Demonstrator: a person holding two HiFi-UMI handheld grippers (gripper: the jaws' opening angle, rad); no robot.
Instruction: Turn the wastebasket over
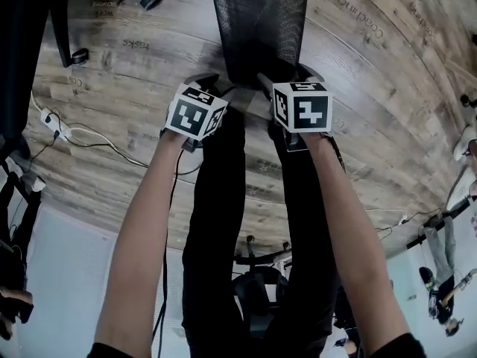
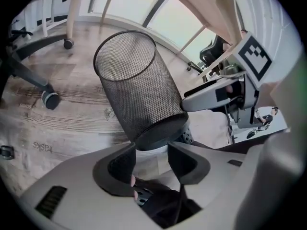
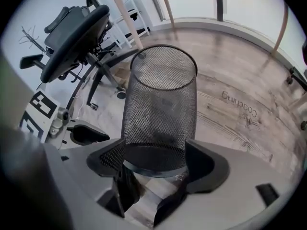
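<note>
The black mesh wastebasket [image 1: 257, 28] lies tilted away from me, its narrow solid base toward my feet and its wide open rim pointing away. I cannot tell whether it rests on the wooden floor. In the right gripper view the wastebasket [image 3: 160, 104] has its base framed by my right gripper [image 3: 154, 159]. Those jaws stand wide apart, close on either side of the base, and no pad clearly presses on it. In the left gripper view the wastebasket [image 2: 136, 90] sits just beyond my left gripper [image 2: 152, 150], which is open and empty. Both the left gripper [image 1: 218, 88] and the right gripper [image 1: 287, 80] hover at the base.
An office chair [image 3: 76, 37] stands to the left, with a caster [image 2: 50, 99] near the basket. A power strip with a cable [image 1: 52, 121] lies on the floor at the left. Pale table legs [image 3: 120, 13] rise behind. My legs [image 1: 223, 200] stand right below the grippers.
</note>
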